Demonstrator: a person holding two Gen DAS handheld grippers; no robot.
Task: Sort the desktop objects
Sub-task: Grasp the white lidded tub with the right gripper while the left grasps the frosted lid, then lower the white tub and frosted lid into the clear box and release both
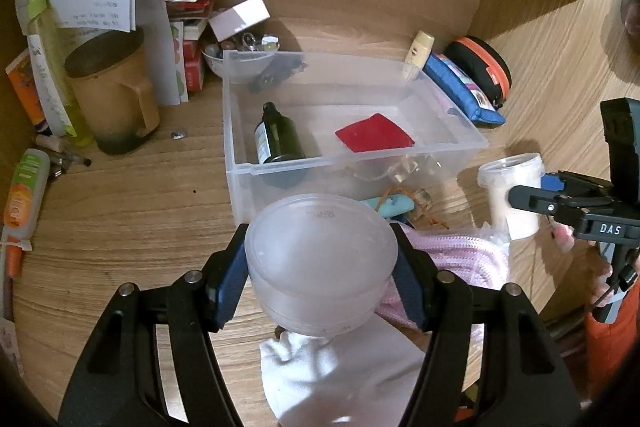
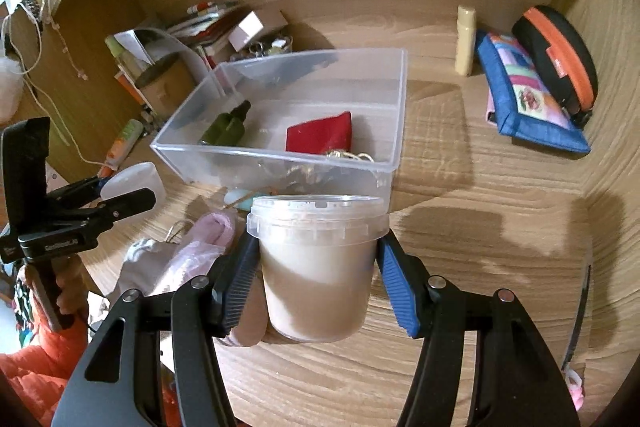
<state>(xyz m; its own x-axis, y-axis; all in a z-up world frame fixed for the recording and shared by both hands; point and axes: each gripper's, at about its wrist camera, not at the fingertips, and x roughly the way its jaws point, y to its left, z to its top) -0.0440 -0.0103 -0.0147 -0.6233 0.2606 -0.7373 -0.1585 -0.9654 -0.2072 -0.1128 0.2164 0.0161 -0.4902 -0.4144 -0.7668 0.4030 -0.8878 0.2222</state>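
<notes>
1. Left gripper (image 1: 322, 267) holds a frosted round plastic container (image 1: 320, 259) between its blue pads; I keep it sideways so the smooth curved wall is clamped.
2. My right gripper (image 2: 318, 269) grips a lidded translucent tub (image 2: 318, 267) of beige content below its rim, so it cannot slip down.
3. Ahead of both sits the clear plastic bin (image 1: 240, 115), already holding a dark green bottle (image 1: 278, 139) and a red pouch (image 1: 374, 138); I judge both containers go there.
</notes>
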